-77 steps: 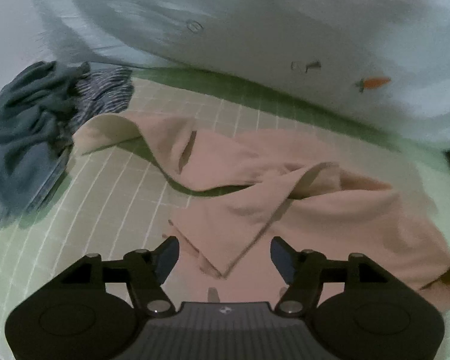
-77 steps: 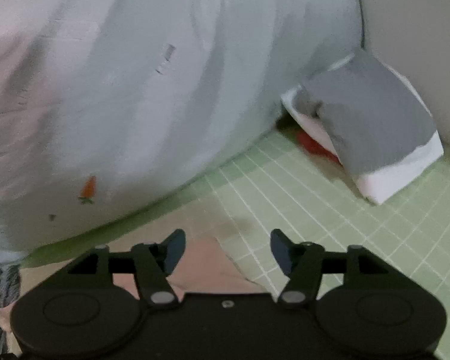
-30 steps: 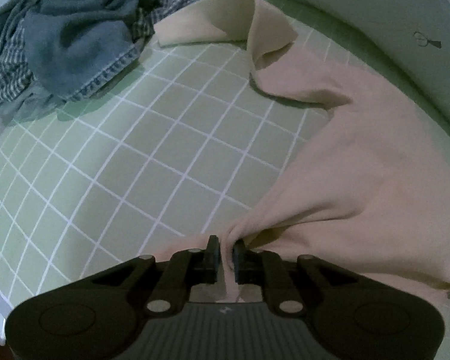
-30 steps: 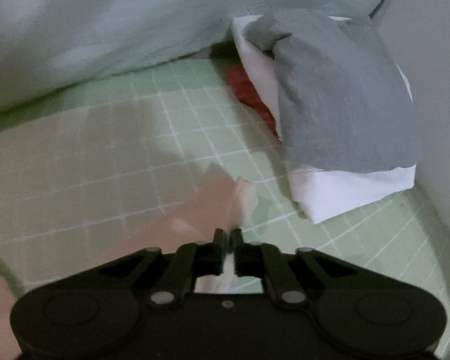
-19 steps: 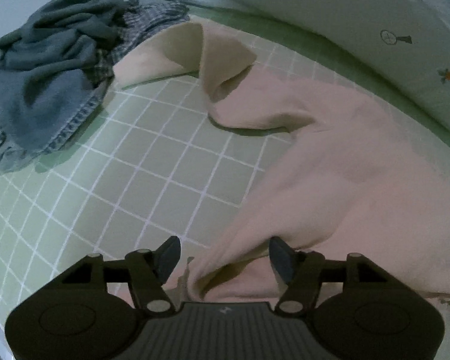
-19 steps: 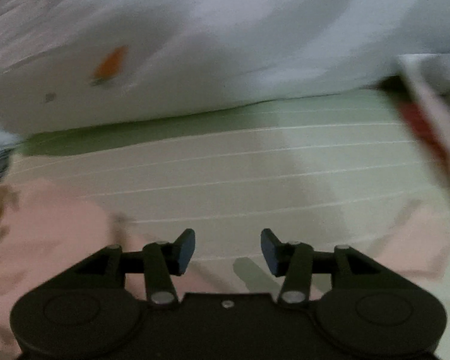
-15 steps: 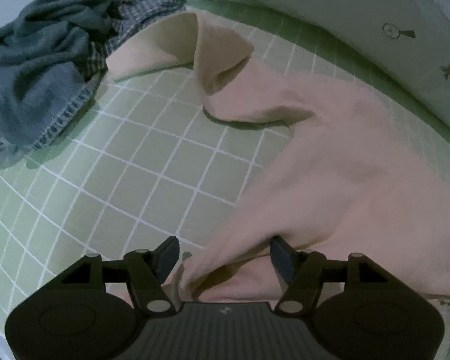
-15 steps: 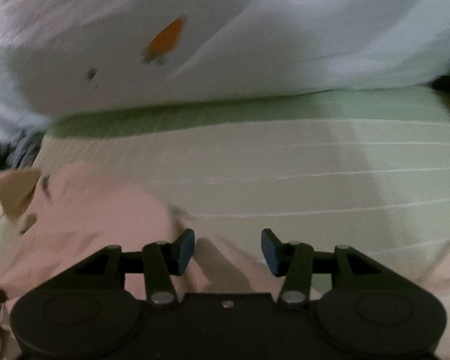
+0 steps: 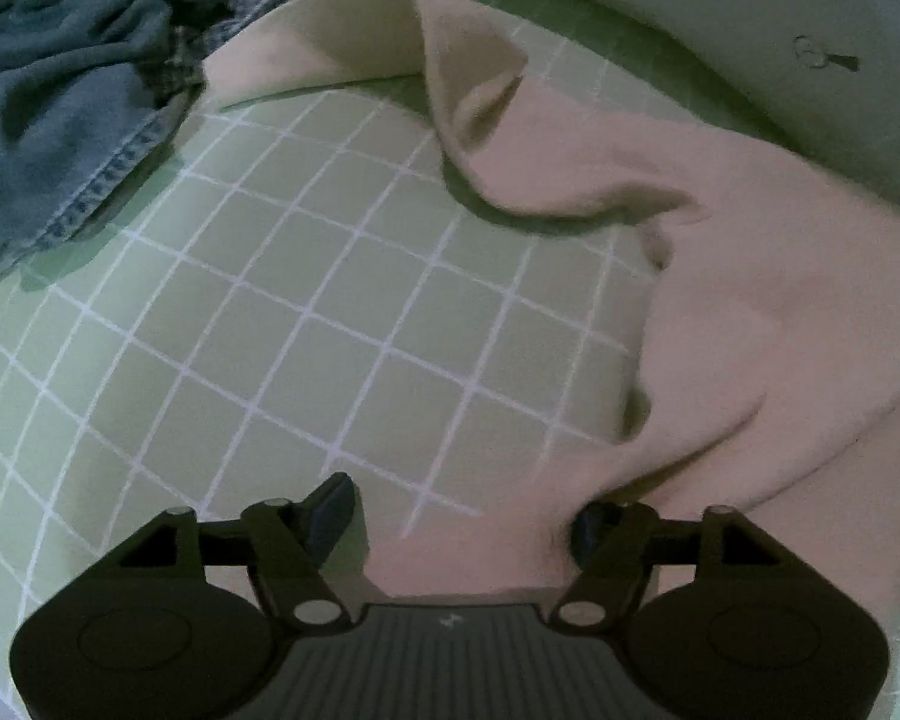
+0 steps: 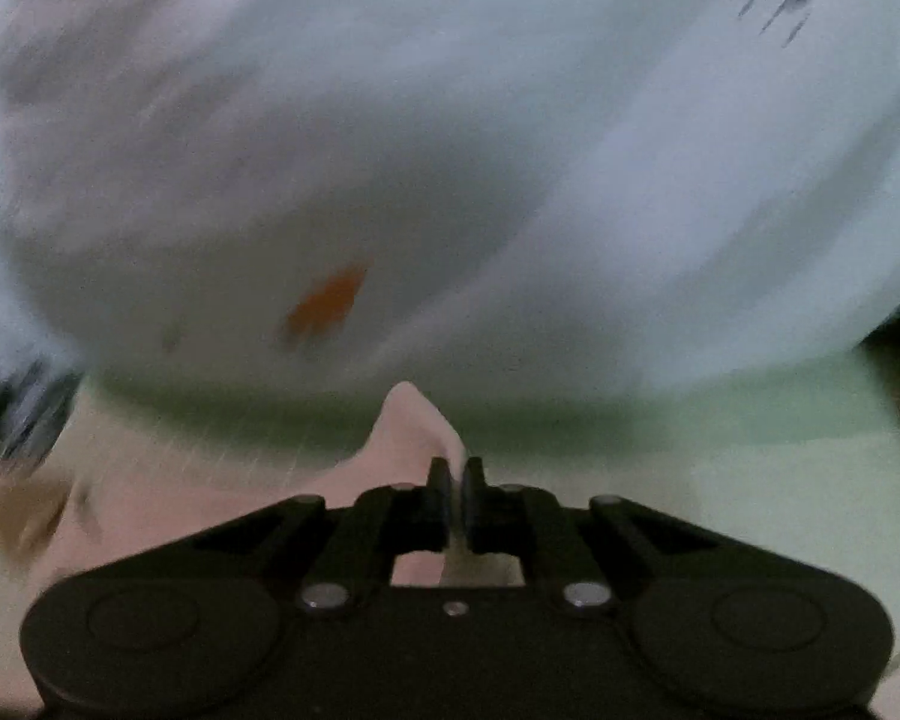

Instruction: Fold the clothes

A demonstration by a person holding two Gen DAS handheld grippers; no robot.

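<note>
Nearest us, our left hand-held gripper (image 9: 459,516) hangs spread wide over a flap of the soft pale-pink garment (image 9: 768,300), which sprawls across the green white-gridded bed sheet (image 9: 282,312). Our right hand-held gripper (image 10: 456,483) is clamped on a thin pink fold; that shallow pinch may slip if we pull hard. Farther off lies a blue denim heap (image 9: 60,108). We can read no writing.

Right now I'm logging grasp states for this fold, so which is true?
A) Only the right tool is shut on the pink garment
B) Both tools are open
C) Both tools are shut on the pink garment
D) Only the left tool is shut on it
A: the right tool pinches a peak of the pink garment, while the left tool is spread open.
</note>
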